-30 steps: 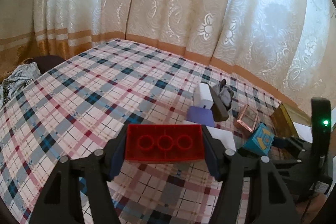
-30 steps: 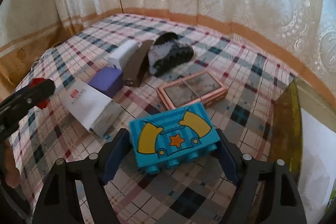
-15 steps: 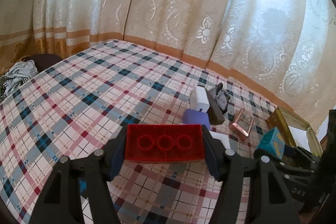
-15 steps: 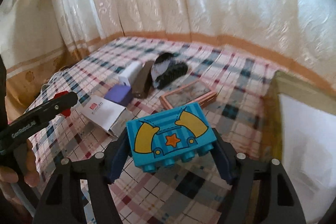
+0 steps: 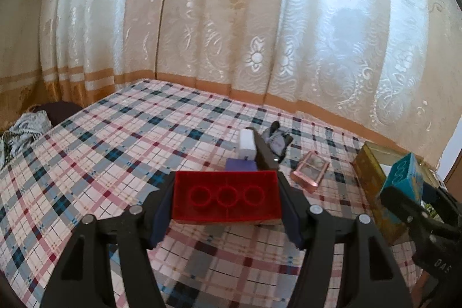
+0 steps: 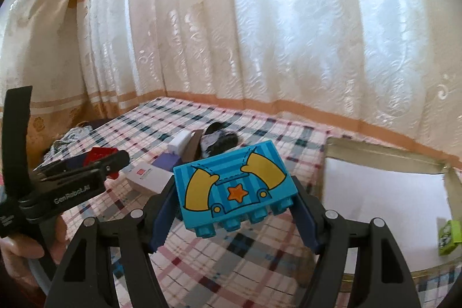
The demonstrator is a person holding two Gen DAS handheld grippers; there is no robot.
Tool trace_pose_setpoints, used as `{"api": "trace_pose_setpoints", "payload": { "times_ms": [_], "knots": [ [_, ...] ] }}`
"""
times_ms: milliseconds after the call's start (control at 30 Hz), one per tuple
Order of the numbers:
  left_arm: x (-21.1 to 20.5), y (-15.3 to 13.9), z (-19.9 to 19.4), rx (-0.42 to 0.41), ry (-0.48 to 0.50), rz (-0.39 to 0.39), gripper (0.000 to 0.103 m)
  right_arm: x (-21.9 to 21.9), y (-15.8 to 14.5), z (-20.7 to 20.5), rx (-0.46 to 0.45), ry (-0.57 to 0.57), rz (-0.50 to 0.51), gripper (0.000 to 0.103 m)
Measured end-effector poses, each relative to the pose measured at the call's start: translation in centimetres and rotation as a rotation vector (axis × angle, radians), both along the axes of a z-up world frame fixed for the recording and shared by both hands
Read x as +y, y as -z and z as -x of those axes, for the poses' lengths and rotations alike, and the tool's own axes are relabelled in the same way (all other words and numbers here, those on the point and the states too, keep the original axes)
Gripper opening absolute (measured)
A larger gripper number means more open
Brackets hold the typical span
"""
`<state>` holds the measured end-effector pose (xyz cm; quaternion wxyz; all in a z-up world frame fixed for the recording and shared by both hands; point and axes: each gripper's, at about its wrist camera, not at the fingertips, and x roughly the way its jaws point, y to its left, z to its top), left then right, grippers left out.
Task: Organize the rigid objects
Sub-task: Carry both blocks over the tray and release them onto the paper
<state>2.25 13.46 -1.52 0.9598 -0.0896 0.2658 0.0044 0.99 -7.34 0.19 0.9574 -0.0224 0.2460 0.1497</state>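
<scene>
Two bricks aloft, red brick [image 5: 227,196], blue brick [image 6: 235,186]

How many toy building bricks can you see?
2 for sure. The red brick is clamped in the left gripper; the blue brick is clamped in the right gripper. A small green thing in the box might be another.

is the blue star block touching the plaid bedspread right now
Apart. In the right wrist view the blue star block hangs clamped between the right tongs, with plaid bedspread showing below its studs.
</scene>
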Motion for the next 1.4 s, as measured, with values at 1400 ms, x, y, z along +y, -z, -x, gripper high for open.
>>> {"api": "trace_pose_setpoints", "payload": {
  "times_ms": [1400],
  "knots": [
    [-23.3, -3.8, -2.1, -0.071, 0.299, -0.064, 0.065, -21.2, -2.0, -0.2, -0.051, 0.474, -0.009, 0.074]
  ]
}}
